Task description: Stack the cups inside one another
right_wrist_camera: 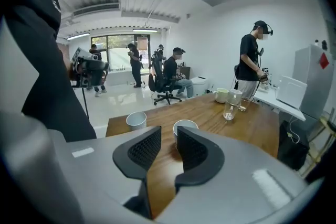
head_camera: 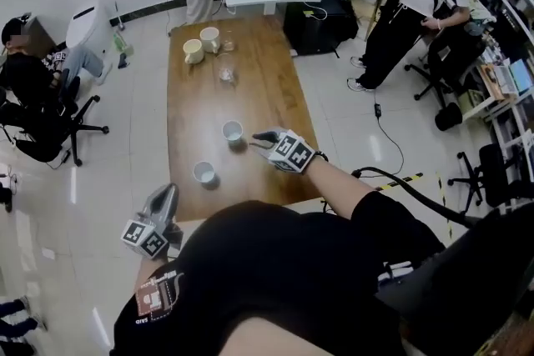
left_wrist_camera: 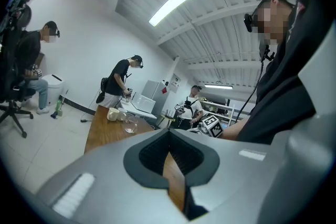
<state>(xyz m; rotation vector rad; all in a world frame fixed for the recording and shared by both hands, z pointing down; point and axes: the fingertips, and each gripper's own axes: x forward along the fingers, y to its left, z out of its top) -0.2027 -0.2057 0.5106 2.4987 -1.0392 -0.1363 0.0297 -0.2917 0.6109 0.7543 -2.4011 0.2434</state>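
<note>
- Nothing nested yet: white cup (head_camera: 232,131), second cup (head_camera: 204,172) at its 7 o'clock, apart on worktop (head_camera: 267,79).
- Your right tool (head_camera: 257,139) jaws apart, empty; left tool (head_camera: 165,194) together.

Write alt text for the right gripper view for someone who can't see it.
The right tongs stand open and empty, aimed at a white cup just ahead on a wooden table. A second white cup sits to its left; mugs and glasses stand at the far end.
</note>
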